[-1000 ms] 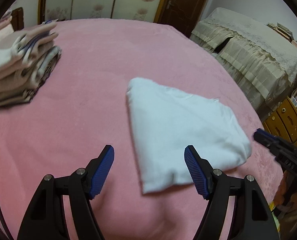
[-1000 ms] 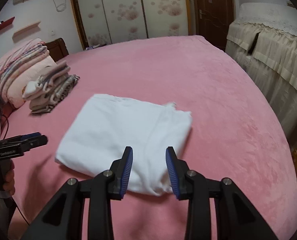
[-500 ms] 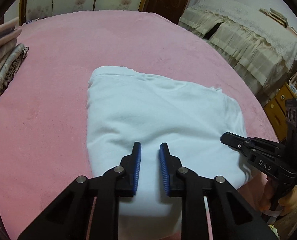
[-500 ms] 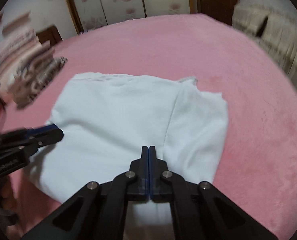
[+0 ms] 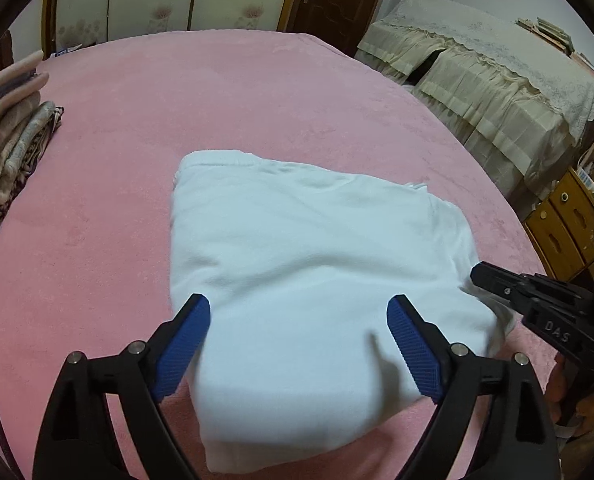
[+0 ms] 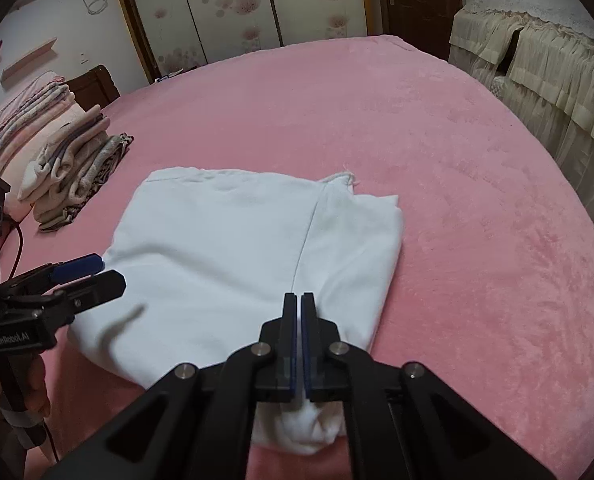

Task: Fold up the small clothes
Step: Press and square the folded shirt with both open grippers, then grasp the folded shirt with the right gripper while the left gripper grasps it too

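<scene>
Garment (image 5: 313,272) lies lengthwise between the tools: left tool (image 5: 299,346) just spread, right tool (image 6: 299,344) clenched.

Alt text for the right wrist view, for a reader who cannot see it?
The right gripper is shut on the near edge of a folded white garment lying on a pink bed. The left gripper reaches in open at the garment's left edge, and a stack of folded clothes sits far left.

left gripper (image 5: 299,344): jaws wide apart, just been opening, angled downward
right gripper (image 6: 299,312): jaws pressed together, angled downward
</scene>
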The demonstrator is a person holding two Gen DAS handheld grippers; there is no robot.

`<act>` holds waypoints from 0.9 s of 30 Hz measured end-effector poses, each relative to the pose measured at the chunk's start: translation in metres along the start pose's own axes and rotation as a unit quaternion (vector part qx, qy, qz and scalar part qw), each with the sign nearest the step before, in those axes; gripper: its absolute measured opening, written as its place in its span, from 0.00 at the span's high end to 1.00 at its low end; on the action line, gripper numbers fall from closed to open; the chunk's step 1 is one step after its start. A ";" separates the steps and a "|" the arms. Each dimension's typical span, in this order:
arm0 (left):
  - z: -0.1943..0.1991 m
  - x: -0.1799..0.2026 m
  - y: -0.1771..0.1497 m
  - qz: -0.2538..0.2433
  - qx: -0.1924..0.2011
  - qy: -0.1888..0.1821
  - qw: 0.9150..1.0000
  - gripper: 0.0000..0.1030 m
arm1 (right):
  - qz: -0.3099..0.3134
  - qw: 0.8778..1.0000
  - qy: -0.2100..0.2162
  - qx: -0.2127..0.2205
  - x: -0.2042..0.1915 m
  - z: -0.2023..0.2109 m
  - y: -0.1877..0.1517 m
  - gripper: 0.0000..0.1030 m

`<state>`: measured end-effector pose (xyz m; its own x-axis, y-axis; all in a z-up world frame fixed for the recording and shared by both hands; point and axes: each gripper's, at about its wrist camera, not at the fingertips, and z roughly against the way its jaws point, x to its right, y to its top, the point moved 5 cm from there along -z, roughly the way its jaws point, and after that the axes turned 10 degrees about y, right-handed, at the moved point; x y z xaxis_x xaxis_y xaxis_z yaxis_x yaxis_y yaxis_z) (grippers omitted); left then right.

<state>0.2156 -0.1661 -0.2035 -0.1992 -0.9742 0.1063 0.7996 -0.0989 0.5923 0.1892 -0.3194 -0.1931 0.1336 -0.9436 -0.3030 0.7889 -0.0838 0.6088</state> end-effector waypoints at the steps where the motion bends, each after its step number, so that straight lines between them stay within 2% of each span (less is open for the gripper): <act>1: 0.001 -0.001 0.001 0.005 -0.004 -0.002 1.000 0.13 | 0.000 1.000 0.003 0.004 -0.002 0.004 0.001 0.98; 4: 0.011 -0.006 0.004 0.032 -0.006 -0.009 0.999 0.13 | 0.001 1.000 0.005 0.015 -0.010 0.016 0.006 0.98; 6: 0.021 -0.009 0.008 0.040 0.007 -0.007 0.999 0.13 | 0.002 1.000 0.006 0.024 -0.014 0.025 0.009 0.98; 9: 0.040 -0.009 0.014 0.033 0.033 0.011 0.999 0.13 | 0.011 0.999 0.004 0.040 -0.020 0.041 0.014 0.97; 12: 0.058 -0.008 0.020 0.026 0.048 0.009 0.998 0.13 | 0.025 0.998 -0.006 0.052 -0.027 0.055 0.019 0.96; 14: 0.072 -0.006 0.023 0.028 0.048 -0.002 0.998 0.13 | 0.027 0.998 -0.005 0.059 -0.032 0.065 0.023 0.87; 16: 0.083 -0.004 0.027 0.026 0.050 -0.005 0.998 0.13 | 0.031 0.997 -0.008 0.071 -0.035 0.074 0.026 0.68; 19: 0.096 -0.003 0.032 0.017 0.062 0.006 0.998 0.11 | 0.039 0.996 -0.012 0.085 -0.040 0.088 0.031 0.51; 23: 0.096 -0.015 0.033 0.041 0.038 -0.011 0.998 0.08 | 0.044 0.995 -0.008 0.085 -0.043 0.096 0.035 0.35; 25: 0.089 -0.023 0.030 0.053 0.022 -0.020 0.998 0.08 | 0.050 0.996 0.005 0.070 -0.042 0.094 0.034 0.25; 27: 0.078 -0.028 0.025 0.062 0.005 -0.033 0.998 0.07 | 0.050 0.997 0.000 0.062 -0.037 0.090 0.030 0.23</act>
<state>0.1968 -0.1249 -0.1293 -0.1371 -0.9631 0.2318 0.8150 0.0233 0.5790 0.1541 -0.3153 -0.0975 0.2089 -0.9489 -0.2366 0.6919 -0.0275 0.7215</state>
